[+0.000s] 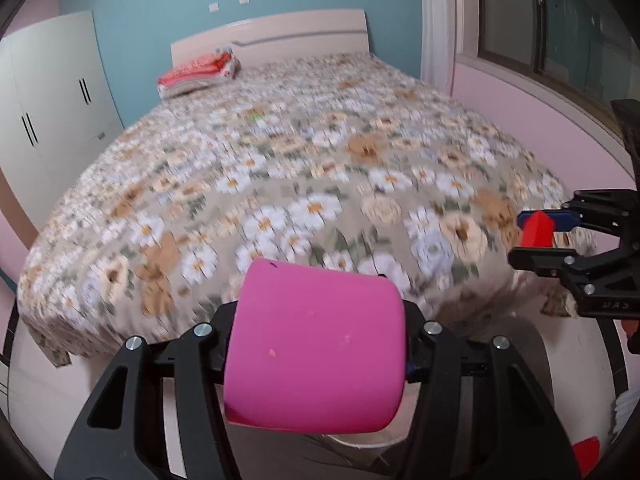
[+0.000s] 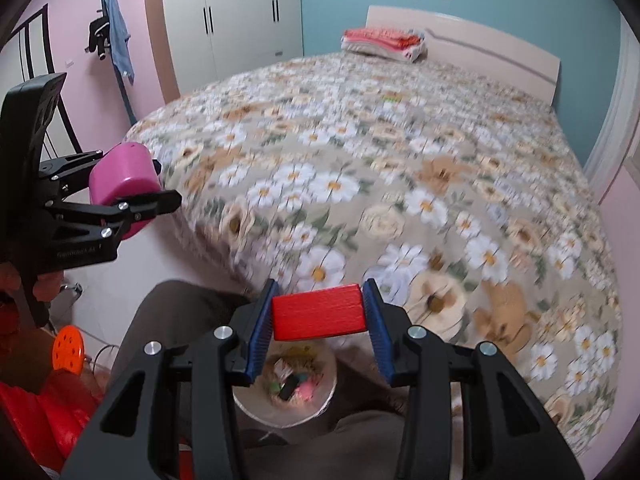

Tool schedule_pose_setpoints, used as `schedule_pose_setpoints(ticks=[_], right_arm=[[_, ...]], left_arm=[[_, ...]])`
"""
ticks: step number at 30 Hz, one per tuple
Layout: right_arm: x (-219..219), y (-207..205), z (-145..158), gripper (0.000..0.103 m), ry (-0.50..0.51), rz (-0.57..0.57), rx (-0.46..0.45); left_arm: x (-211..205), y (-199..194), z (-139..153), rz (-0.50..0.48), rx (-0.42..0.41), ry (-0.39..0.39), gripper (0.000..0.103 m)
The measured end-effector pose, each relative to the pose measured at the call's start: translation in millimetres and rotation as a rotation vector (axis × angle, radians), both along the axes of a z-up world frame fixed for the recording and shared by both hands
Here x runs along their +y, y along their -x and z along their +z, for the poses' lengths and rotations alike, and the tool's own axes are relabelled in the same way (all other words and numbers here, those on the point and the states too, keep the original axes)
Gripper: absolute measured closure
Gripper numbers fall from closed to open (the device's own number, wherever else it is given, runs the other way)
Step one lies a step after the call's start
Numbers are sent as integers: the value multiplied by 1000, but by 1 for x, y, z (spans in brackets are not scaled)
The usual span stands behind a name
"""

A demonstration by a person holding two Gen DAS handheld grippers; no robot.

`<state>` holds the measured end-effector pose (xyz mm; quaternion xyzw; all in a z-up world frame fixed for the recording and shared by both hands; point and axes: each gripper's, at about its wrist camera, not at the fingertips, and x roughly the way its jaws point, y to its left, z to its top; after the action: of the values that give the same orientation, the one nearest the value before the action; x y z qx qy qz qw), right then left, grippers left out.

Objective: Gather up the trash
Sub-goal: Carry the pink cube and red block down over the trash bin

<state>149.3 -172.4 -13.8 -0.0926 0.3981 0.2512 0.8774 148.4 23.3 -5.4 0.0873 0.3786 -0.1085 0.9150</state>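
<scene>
My left gripper [image 1: 316, 344] is shut on a pink cup [image 1: 316, 352], its black fingers clamping both sides; the same cup [image 2: 122, 184] shows at the left of the right wrist view. My right gripper [image 2: 320, 312] is shut on a red block [image 2: 320, 310] between its blue pads [image 2: 262, 320]; in the left wrist view that block [image 1: 536, 232] appears at the right edge. Below the right gripper sits a round pale bin [image 2: 248, 400] holding several small bits of trash. Both grippers hang just off the foot of the bed. A small green scrap [image 2: 394, 98] lies far up the bed.
A bed with a flower-patterned cover [image 1: 280, 168] fills both views, with folded red and white linen [image 1: 200, 72] by the headboard. White wardrobes [image 2: 232, 12] stand against the wall. An orange disc [image 2: 68, 348] and red plastic lie on the floor at left. A dark grey fabric mass [image 2: 180, 312] surrounds the bin.
</scene>
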Motion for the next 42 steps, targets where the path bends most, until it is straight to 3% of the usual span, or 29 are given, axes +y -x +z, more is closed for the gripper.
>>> schedule_pose_setpoints(ticks=[9, 15, 20, 27, 42], right_arm=[[10, 12, -65, 58, 16, -2, 97], [16, 13, -117, 58, 6, -4, 201], [19, 12, -163, 58, 8, -14, 299], [27, 9, -214, 58, 41, -23, 388], [42, 4, -278, 58, 63, -69, 535]], left_arm=[[-3, 6, -74, 1, 78, -29, 46], [-2, 0, -130, 1, 187, -18, 46], [-1, -5, -165, 8, 252, -10, 46], [-5, -8, -201, 37, 281, -31, 46], [-17, -17, -279, 55, 451, -45, 46]])
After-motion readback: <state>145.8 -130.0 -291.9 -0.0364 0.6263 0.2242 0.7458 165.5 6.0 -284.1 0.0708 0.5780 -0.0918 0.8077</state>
